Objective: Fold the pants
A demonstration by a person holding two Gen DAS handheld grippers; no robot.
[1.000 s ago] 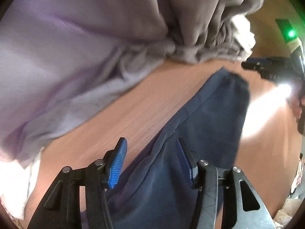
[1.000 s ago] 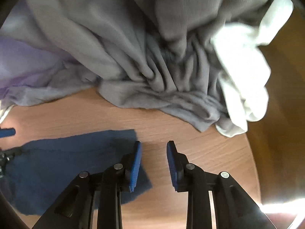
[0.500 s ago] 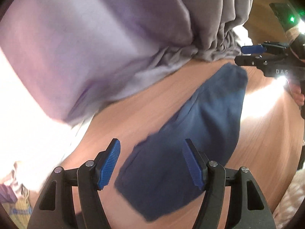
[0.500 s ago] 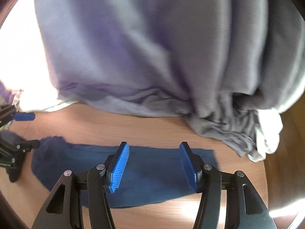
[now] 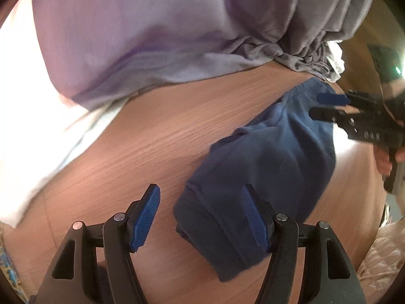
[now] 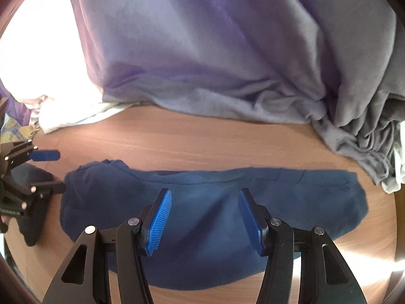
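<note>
Blue pants [image 6: 215, 217] flat on wooden table [image 6: 177, 141]; left gripper [image 5: 202, 217], right gripper [image 6: 205, 217] parted, empty, jaws lately widening; pinch edge squarely, fold evenly.

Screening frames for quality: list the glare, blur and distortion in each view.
Left wrist view: blown-out white at the left edge, glare on the table beside the blue pants, motion smear on the lilac cloth, fisheye bending. Right wrist view: overexposed upper left, bright patch at lower right, soft cloth detail, curved edges.
</note>
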